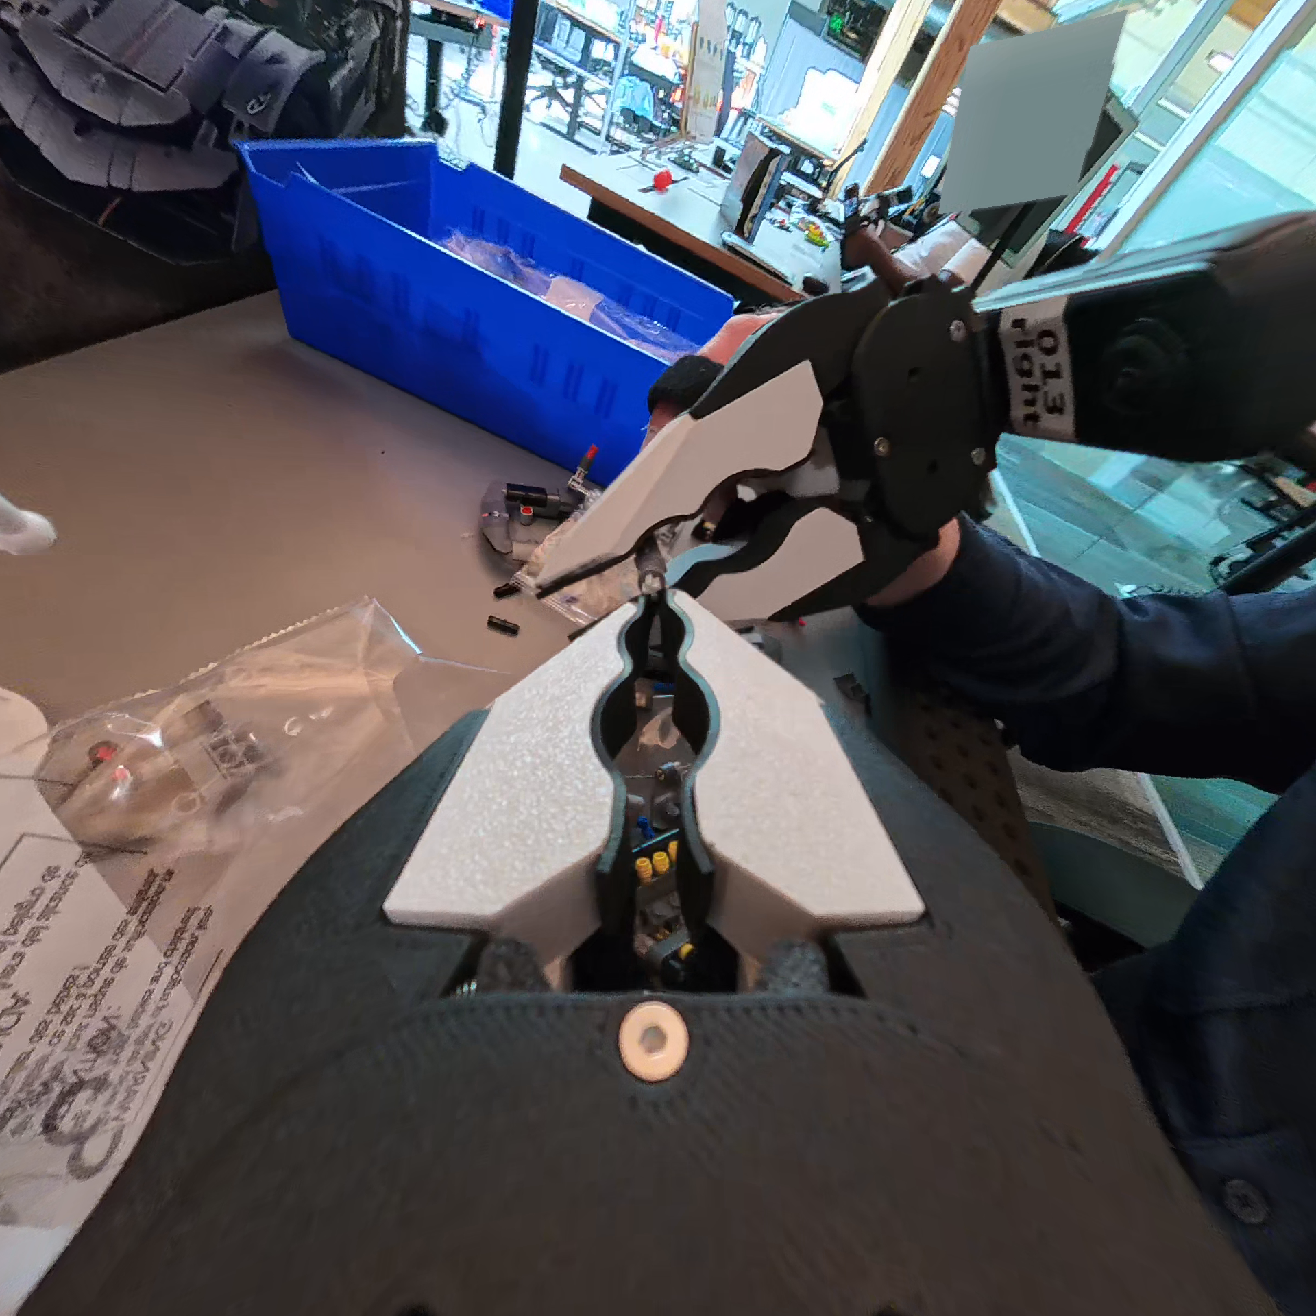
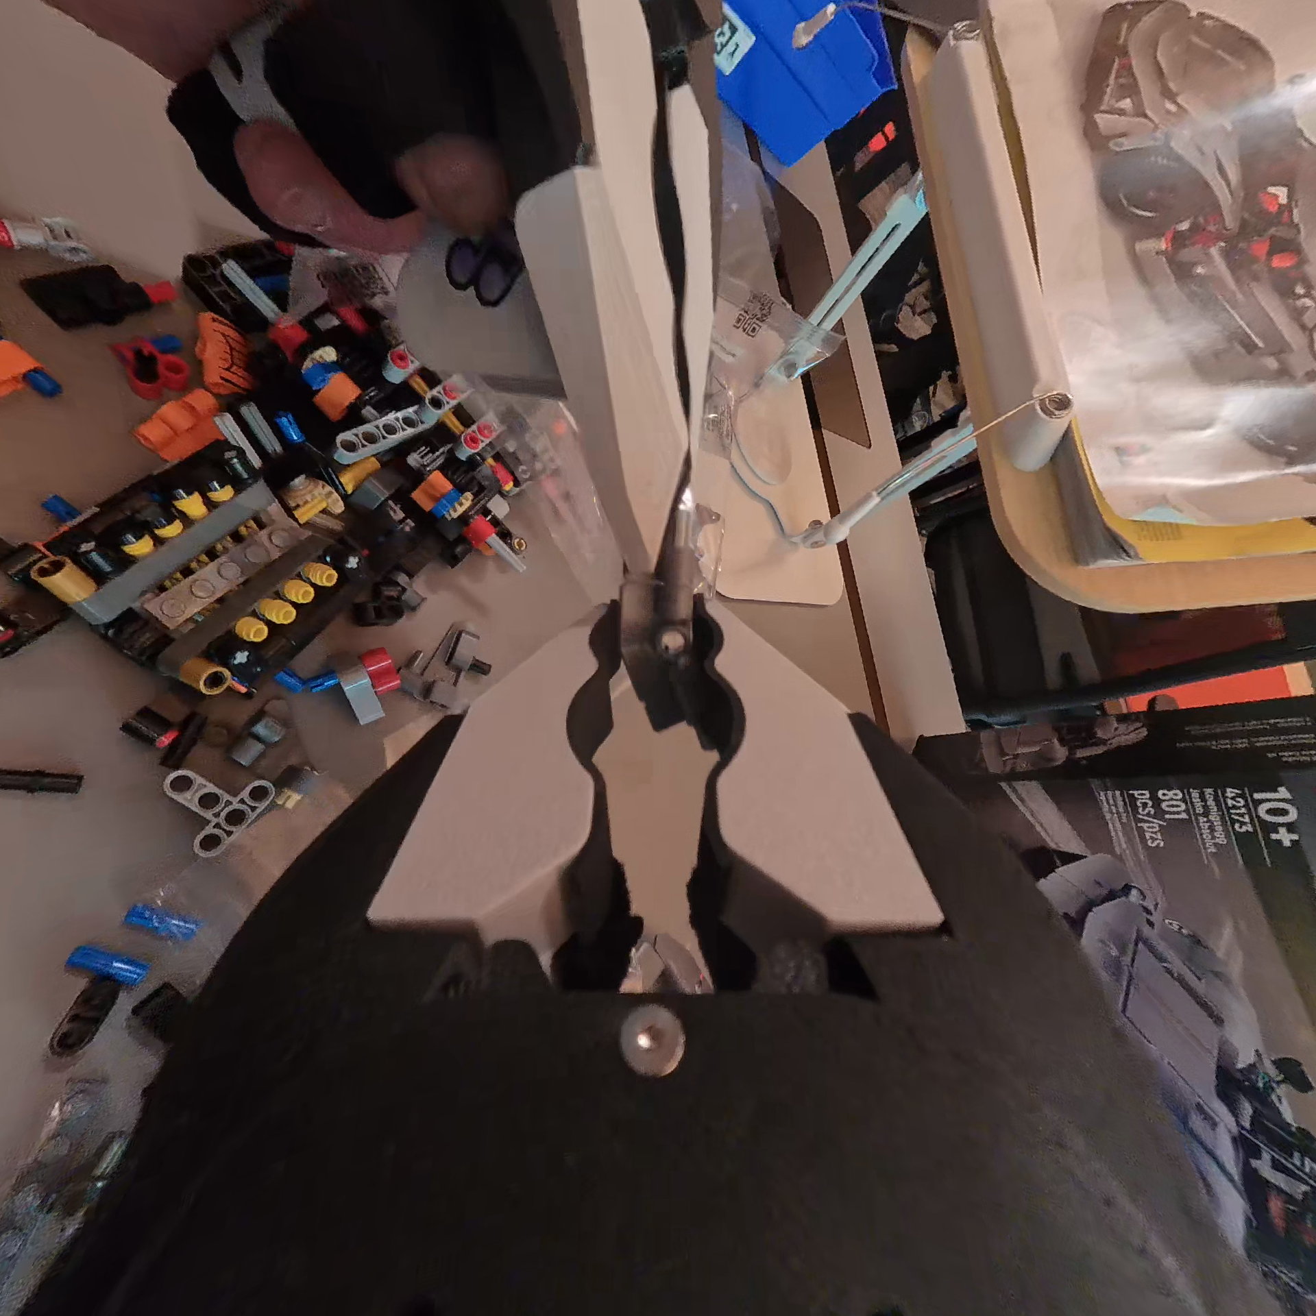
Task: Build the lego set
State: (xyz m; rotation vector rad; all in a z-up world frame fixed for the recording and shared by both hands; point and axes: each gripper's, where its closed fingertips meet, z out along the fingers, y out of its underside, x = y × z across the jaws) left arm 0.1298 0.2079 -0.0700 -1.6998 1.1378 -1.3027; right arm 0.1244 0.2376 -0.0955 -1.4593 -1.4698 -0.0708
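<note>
A: What's hard to make out?

B: The small dark grey lego piece (image 2: 666, 651) pinched between both tools; its shape is mostly hidden by the tips. Its far end looks lighter, metallic grey.

A: And the tools?

B: The left tool (image 1: 651, 602) is closed nearly to touching at its tips on that piece. The right tool (image 1: 641, 562), held by a person's dark-sleeved arm, meets it tip to tip from the upper right, also clamped on the piece.

A: Where's the rest?

B: A half-built black, grey and yellow lego assembly (image 2: 206, 584) lies on the grey desk (image 1: 213, 463) amid loose orange, blue and red pieces, left of the tools. A blue plastic bin (image 1: 456, 299) stands beyond, and a clear plastic bag of parts (image 1: 213, 726) lies left.
</note>
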